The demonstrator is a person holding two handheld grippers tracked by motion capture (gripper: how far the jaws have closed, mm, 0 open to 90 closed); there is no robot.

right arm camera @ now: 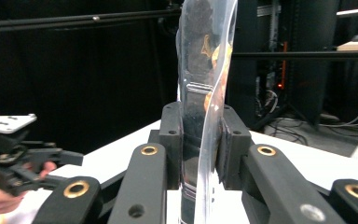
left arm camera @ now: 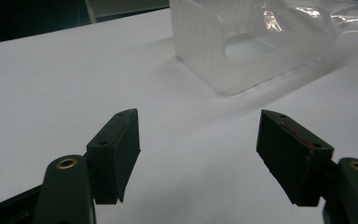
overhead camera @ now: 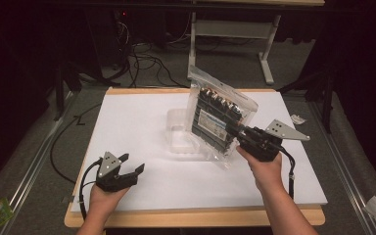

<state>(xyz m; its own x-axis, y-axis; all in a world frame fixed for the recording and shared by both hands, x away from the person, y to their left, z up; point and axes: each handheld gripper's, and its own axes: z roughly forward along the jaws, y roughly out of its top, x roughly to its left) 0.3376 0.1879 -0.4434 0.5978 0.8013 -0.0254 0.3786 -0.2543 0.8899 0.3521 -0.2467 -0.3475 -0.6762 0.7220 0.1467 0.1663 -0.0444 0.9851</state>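
White board covers the table (overhead camera: 142,117), ringed by dark floor and cables. At the near left corner the left hand (overhead camera: 103,196) rests low on the board, its left gripper (overhead camera: 132,164) released, jaws spread wide and aimed toward the clear plastic tray (overhead camera: 181,132) at the middle. Just right of the tray, the right hand (overhead camera: 264,169) holds the right gripper (overhead camera: 239,133) raised, clenched on the edge of a clear bag of batteries (overhead camera: 218,117), which stands tilted above the board.

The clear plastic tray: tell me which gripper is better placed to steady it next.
Probably the left. The left gripper is open and empty, facing the tray. The right gripper is shut on the bag, holding it upright.
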